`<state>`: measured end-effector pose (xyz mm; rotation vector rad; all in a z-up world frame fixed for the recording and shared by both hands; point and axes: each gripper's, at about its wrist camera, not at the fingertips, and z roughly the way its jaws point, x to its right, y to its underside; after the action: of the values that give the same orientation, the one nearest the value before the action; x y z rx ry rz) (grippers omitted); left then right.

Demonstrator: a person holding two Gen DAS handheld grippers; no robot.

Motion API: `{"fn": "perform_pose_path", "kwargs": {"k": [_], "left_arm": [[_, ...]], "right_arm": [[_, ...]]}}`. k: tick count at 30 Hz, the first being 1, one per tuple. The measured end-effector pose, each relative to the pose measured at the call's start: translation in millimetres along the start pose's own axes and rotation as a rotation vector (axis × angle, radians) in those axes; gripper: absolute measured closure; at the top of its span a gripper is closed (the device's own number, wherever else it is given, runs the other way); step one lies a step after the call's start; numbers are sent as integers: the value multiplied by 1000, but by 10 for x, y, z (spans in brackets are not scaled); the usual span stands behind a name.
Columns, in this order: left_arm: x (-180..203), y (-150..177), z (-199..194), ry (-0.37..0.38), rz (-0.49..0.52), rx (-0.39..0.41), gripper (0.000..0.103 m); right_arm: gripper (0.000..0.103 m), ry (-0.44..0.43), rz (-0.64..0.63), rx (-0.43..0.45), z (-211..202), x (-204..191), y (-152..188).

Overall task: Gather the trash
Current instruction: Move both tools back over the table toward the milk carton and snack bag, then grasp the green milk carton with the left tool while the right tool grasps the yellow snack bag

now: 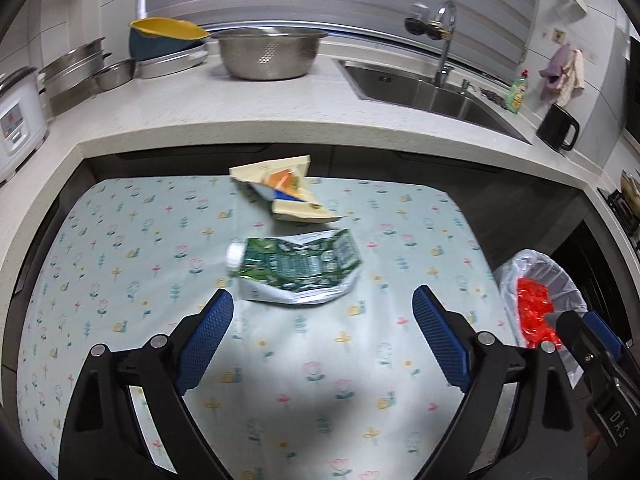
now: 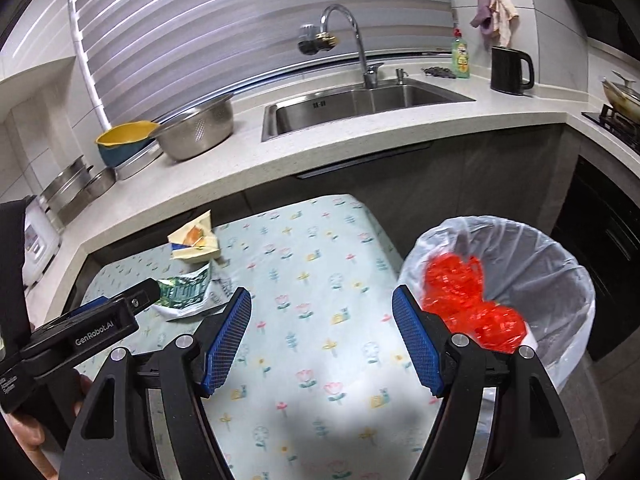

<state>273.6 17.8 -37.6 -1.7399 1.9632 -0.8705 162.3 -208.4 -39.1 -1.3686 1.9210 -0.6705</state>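
A crushed green carton with a white cap lies on the floral tablecloth. Just short of it my left gripper stands open and empty. Farther back lies a flattened cream carton with orange print. Both the green carton and the cream carton show at the left of the right wrist view. My right gripper is open with nothing between its fingers, over the table's right edge beside the bin. Red trash lies in the bin's white liner.
A kitchen counter wraps behind the table, carrying a steel colander, a yellow bowl, stacked pans, a rice cooker, a sink and a black kettle. The bin stands at the table's right.
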Motion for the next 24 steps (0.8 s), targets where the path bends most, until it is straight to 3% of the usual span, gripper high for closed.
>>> {"fn": "perform_pose_path", "kwargs": {"k": [11, 20, 24], "left_arm": [[-518, -5, 315, -52, -76, -47, 16], [-650, -8, 739, -66, -112, -103, 17], [-652, -17, 880, -63, -119, -119, 22]], "right_arm": [[33, -52, -35, -49, 398, -480, 94], [33, -61, -41, -96, 791, -592, 144], [33, -64, -40, -107, 913, -617, 138]]}}
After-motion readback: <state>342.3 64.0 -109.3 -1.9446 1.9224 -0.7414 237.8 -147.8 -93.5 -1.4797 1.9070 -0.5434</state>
